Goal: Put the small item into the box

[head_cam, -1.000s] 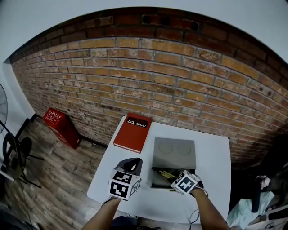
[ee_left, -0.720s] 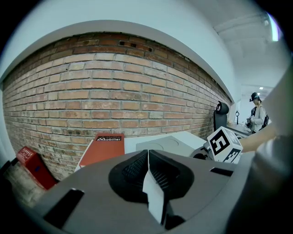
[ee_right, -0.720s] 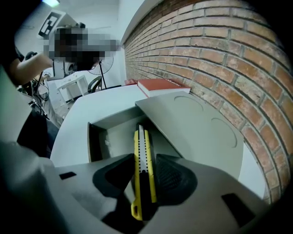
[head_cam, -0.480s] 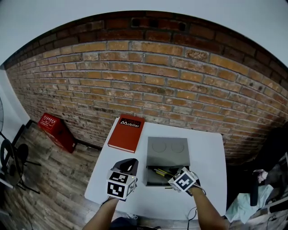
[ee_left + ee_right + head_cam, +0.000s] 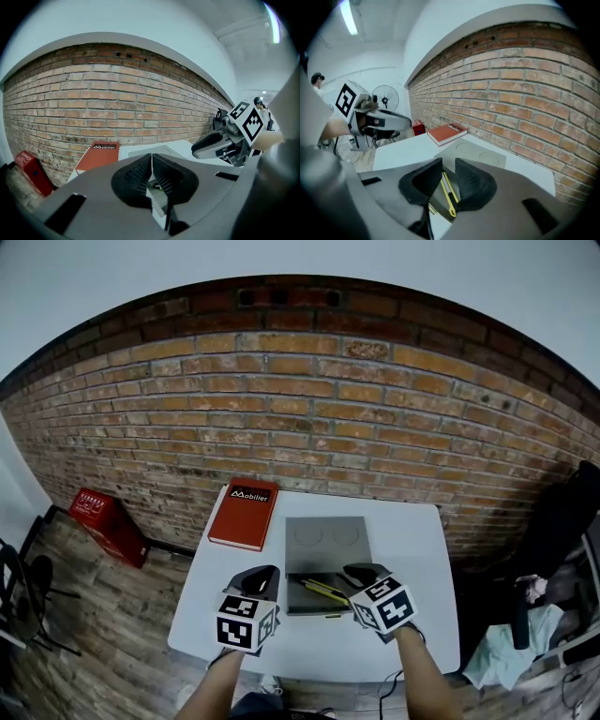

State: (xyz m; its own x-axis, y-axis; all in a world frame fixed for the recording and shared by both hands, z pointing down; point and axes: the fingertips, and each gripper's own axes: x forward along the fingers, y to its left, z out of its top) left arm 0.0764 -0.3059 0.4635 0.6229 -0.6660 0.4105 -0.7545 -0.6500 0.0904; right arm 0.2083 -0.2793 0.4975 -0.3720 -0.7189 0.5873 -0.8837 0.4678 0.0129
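Our right tool (image 5: 361,570) hangs empty over the open grey box (image 5: 328,540). Its jaws are slightly apart and have just been closing. The yellow cutter (image 5: 323,591) lies inside the box. Our left tool (image 5: 258,576), jaws together, hovers nearby above the white desk (image 5: 412,549).

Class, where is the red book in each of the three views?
Head view: red book left of centre, on the table.
Left gripper view: lower left.
Right gripper view: near the centre.
Shared landmark: brick wall behind it.
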